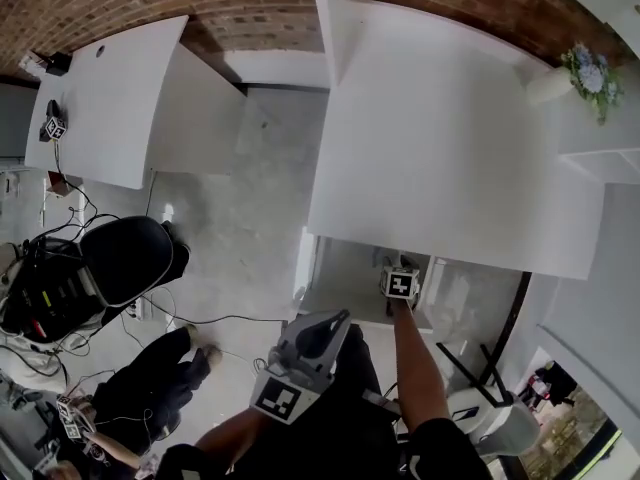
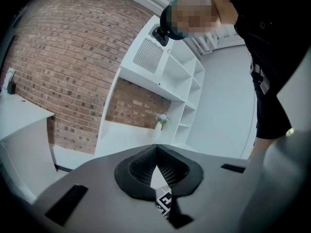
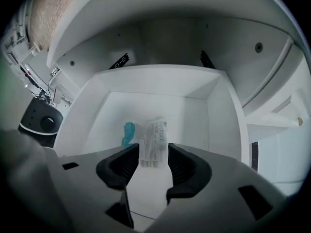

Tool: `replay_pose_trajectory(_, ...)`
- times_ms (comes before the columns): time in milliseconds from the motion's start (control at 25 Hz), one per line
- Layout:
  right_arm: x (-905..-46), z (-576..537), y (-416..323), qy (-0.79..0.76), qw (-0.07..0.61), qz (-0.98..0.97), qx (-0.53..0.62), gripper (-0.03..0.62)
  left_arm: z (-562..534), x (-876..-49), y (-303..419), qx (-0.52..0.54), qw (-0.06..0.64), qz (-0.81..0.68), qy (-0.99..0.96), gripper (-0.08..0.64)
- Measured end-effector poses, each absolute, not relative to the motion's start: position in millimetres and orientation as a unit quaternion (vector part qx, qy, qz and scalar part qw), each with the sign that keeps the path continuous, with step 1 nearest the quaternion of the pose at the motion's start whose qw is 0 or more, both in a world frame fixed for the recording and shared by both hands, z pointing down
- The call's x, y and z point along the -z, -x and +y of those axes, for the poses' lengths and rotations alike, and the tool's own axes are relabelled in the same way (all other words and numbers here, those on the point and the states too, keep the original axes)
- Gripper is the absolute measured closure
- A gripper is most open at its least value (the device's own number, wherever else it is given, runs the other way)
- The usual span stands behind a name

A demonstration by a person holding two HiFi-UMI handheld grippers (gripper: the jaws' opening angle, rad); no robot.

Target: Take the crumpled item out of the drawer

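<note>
Right gripper [image 3: 153, 154] fingers stand apart over the crumpled packet [image 3: 154, 137] in the drawer [image 3: 221, 115]; left gripper [image 2: 156, 150] fingers together, empty.

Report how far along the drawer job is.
Done: the drawer stands open. In hand: the right gripper, jaws apart, is lined up on the crumpled packet on the drawer floor, not gripping. Still to do: close on it and lift it out.
</note>
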State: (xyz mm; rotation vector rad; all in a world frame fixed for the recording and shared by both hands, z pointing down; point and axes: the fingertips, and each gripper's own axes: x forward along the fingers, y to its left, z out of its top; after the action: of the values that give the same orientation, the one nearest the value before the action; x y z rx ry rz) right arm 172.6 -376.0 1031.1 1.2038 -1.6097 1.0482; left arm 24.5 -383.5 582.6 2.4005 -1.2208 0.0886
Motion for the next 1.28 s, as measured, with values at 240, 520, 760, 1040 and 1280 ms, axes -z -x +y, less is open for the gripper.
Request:
replay_pose_trajectory(240, -1061, -381, -162, -0.468, 0.442, -0.623, -0.445, 0.399, -395, -596, -5, -0.032, 0.232, -0.447, -0.864, 0.537)
replay_pose_trajectory(520, -1056, -378, -159, -0.449, 0.462, -0.62, -0.448, 0.502, -384, -597, -3, -0.037, 0.233, -0.447, -0.863, 0.537)
replay_pose_trajectory(760, -1032, -383, -153, -0.454, 0.449, -0.63, -0.442, 0.531, -376, -588, -4, -0.024, 0.228, -0.448, -0.864, 0.537)
replay_pose_trajectory(1040, -971, -386, -143, -0.46, 0.417, -0.668, -0.41, 0.531, -357, -556, -5, -0.003, 0.195, -0.454, -0.87, 0.537)
replay_pose_trajectory(1280, -910, -361, -141, -0.469, 0.384, -0.693, -0.39, 0.532, -324, -522, -9, 0.018, 0.171, -0.458, -0.872, 0.537)
